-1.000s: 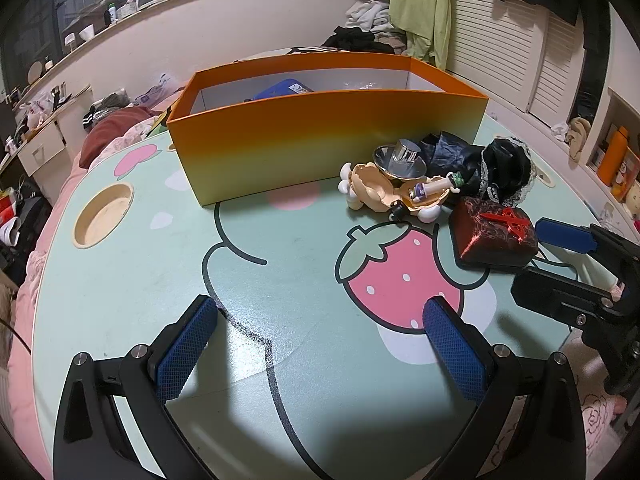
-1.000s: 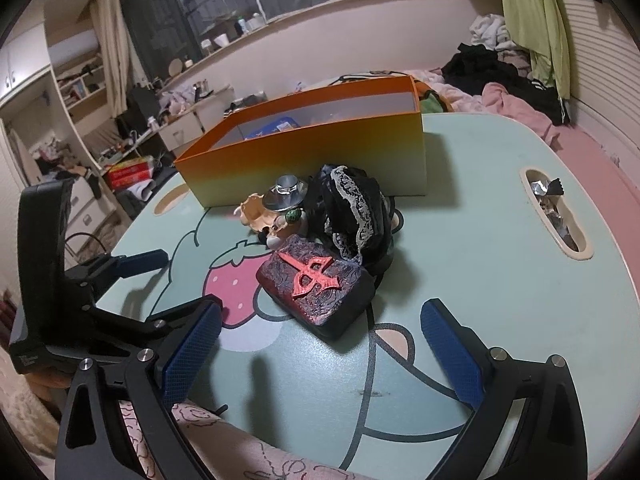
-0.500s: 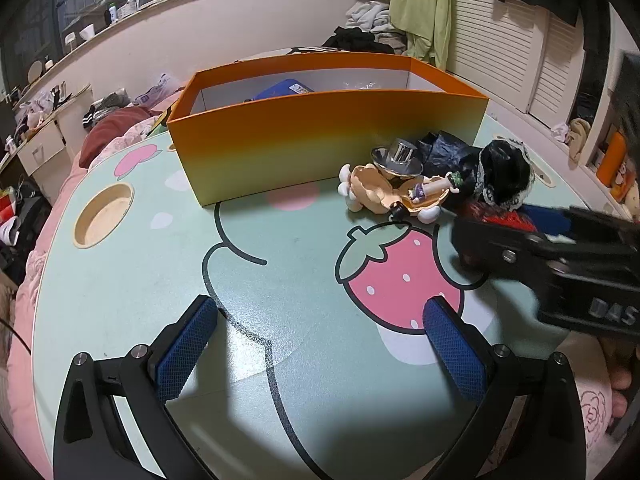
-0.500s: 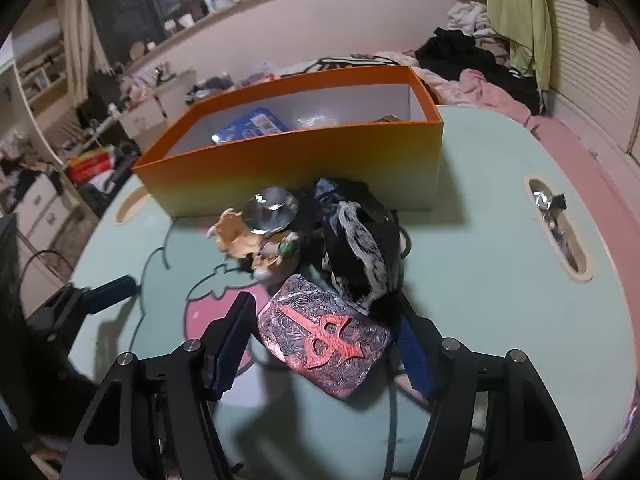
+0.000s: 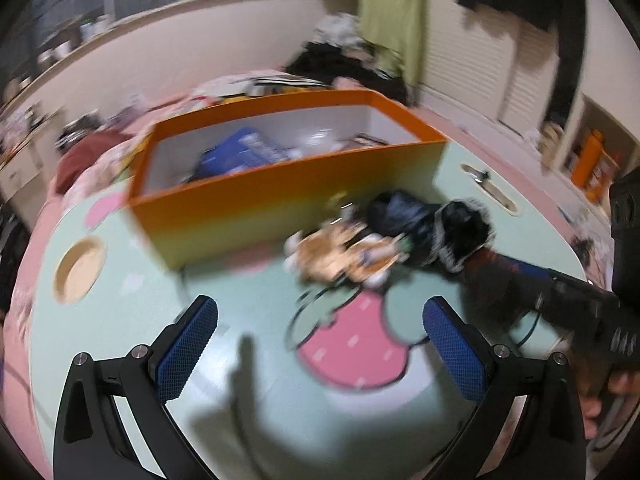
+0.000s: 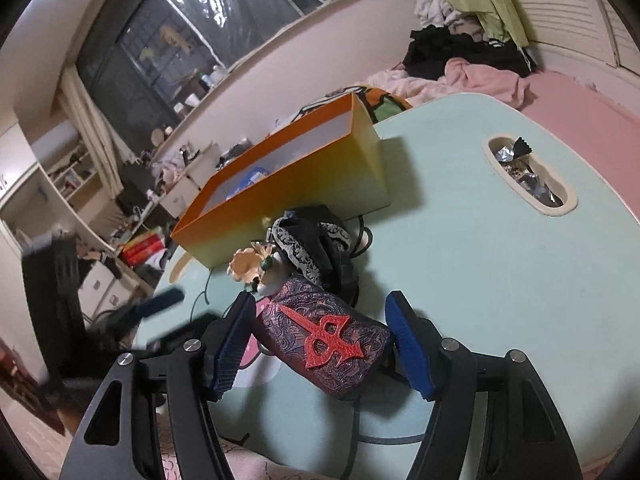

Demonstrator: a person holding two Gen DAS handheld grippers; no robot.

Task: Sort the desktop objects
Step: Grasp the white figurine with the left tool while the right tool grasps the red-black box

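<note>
Nearest, the right tool (image 6: 320, 344) now clamps the dark red case (image 6: 326, 342) with the red emblem, its 2 pads closed in from wide open a second ago and the case tilted off the desk (image 6: 500, 280). So 1 object is secured for sorting. The left tool (image 5: 320, 354) hangs open and empty. Beyond lie the figurine (image 6: 250, 266) and black lace cloth (image 6: 320, 248), then the orange box (image 6: 300, 196), the likely destination.

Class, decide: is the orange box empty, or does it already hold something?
Not empty. Over the orange box's rim, the left wrist view shows a blue item and blurred pale items inside.
</note>
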